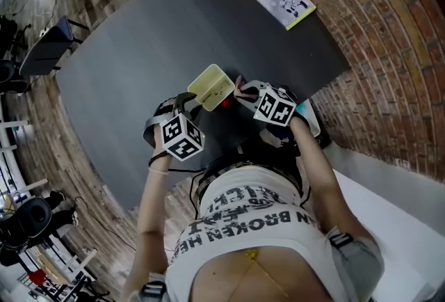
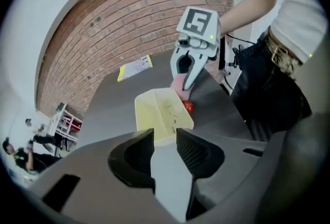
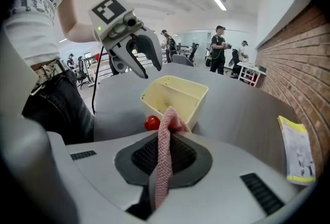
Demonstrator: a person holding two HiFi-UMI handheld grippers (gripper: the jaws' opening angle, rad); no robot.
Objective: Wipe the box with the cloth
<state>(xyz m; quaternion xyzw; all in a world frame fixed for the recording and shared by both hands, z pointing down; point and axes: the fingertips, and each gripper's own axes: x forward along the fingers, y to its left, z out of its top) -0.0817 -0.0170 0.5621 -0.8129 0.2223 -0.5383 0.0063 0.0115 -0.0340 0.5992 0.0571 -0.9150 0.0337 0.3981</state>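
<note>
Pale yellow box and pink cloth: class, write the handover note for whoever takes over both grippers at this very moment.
Left gripper: open, nothing between its jaws, hanging just short of the box.
Right gripper: shut on the pink knitted cloth, which sticks out towards the box.
Pale yellow plastic box: upright on the dark grey table, a small red ball beside it.
Done: cloth picked up.
Left: dark specks show inside the box, so it probably needs wiping; steady it with the left gripper.

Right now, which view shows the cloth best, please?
The right gripper view: the cloth fills its centre, pinched in the right tool. The left gripper view shows a small pink end; the head view barely any.
</note>
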